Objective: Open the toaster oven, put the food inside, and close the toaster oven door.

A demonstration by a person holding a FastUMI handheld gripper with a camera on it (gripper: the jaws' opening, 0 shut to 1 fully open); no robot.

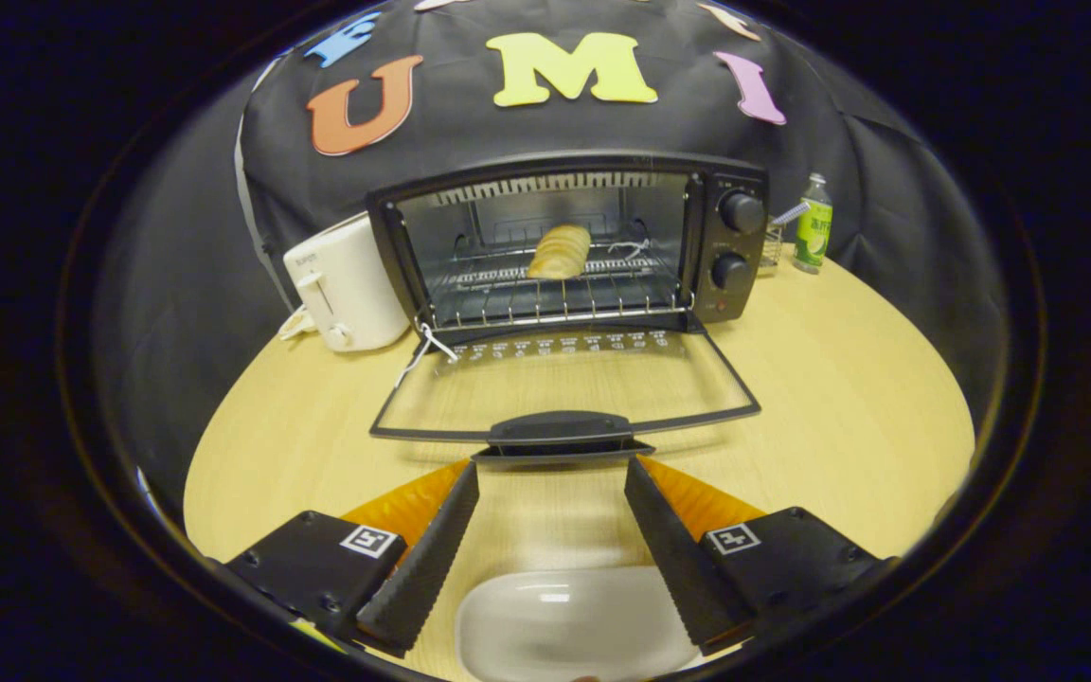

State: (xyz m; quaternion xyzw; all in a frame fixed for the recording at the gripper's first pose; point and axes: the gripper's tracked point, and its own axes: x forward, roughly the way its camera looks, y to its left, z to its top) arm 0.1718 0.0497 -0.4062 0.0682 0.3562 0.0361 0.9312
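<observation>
The bread roll (pixel 560 251) is seated on the toaster oven (pixel 564 242) rack, door (pixel 564 379) folded flat on the counter (pixel 839 379). The tool (pixel 552 488) is spread wide, empty — aligned just short of the door handle (pixel 560 428), presumably for lifting it shut.

Staged recording booth, kitchen-style: black cloth wall (pixel 602 133) behind round wooden table (pixel 839 379); toaster oven (pixel 569 242) at 12 o'clock (door down), white toaster (pixel 342 284) at 10, bottle (pixel 813 225) at 2.
</observation>
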